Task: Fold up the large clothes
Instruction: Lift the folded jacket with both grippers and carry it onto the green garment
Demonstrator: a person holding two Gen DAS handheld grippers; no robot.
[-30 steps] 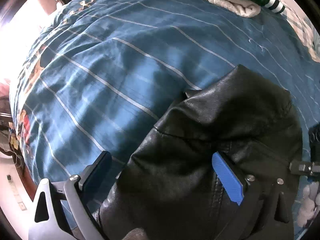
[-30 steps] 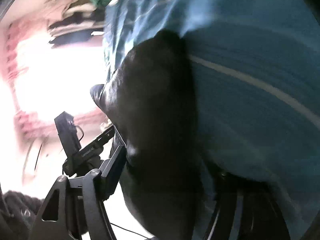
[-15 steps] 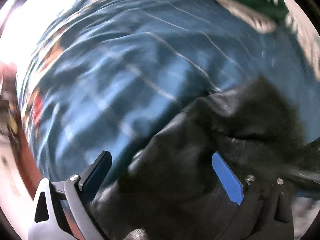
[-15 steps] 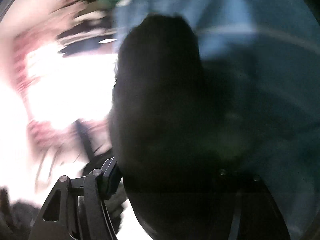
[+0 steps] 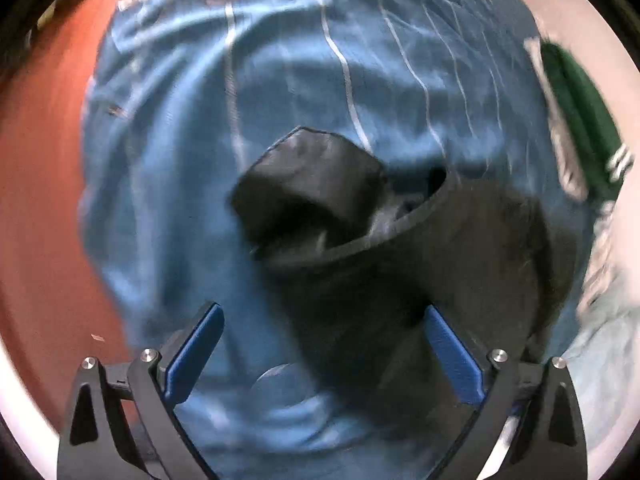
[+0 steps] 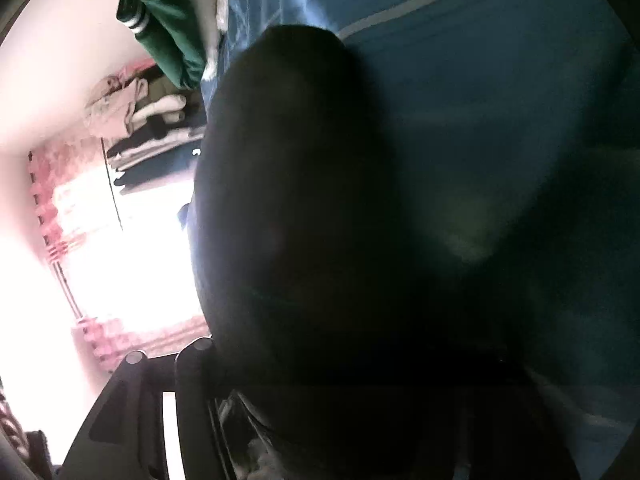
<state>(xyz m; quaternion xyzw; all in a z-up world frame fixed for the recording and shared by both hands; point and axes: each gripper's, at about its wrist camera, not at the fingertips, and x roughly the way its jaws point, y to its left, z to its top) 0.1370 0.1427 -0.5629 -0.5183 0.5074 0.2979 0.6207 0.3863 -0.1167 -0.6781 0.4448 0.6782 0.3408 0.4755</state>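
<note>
A black leather jacket (image 5: pixel 400 248) lies on the blue striped bedspread (image 5: pixel 192 168), with one flap turned up toward the middle. My left gripper (image 5: pixel 320 354) is open above its near edge, blue pads wide apart, holding nothing. In the right wrist view the jacket (image 6: pixel 304 208) fills the frame as a dark mass right against the camera. Only the left finger (image 6: pixel 192 364) of my right gripper shows at the jacket's edge; the right finger is hidden in the dark fabric.
A green garment with white stripes (image 5: pixel 576 120) lies at the bed's right side, also in the right wrist view (image 6: pixel 160 20). The reddish floor (image 5: pixel 36 184) lies left of the bed. A stack of folded clothes (image 6: pixel 152 132) stands by the bright window.
The left gripper has swung away and pulled back from the jacket, now looking across the bed from another side. The jacket has slid closer over the right camera.
</note>
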